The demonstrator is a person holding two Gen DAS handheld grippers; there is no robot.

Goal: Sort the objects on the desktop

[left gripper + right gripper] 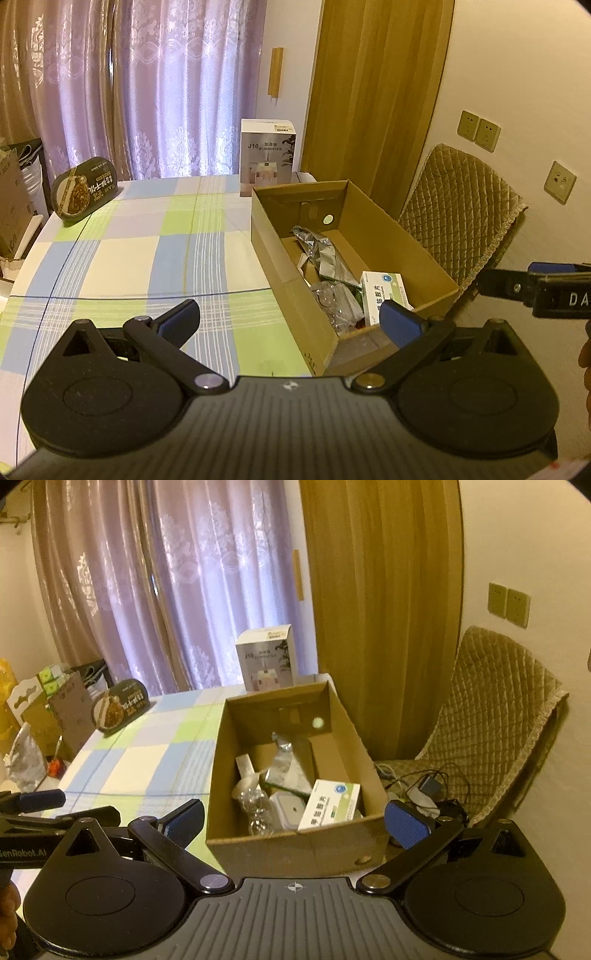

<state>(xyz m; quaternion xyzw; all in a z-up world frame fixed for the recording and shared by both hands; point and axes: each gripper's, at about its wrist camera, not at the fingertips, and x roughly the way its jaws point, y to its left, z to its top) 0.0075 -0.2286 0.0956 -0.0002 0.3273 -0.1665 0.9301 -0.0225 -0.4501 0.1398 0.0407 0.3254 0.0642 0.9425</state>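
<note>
A dark oval tin (84, 195) leans at the far left edge of the checked table (147, 254). The left claw (291, 321) hangs spread wide and empty above the cloth. Right of it, an open cardboard box (291, 843) holds a white-and-green medicine carton (328, 805), foil packets and clear plastic pieces. The right claw (295, 818) is spread too, gripping nothing, at the box's near wall.

Medicine box (328, 805) print too blurred.

cardboard box (291, 845) on the table's (147, 236) right side, medicine box (328, 805) inside near the front; humidifier box (267, 162) behind; oval tin (83, 194) far left. chair (461, 214) right of the table.
</note>
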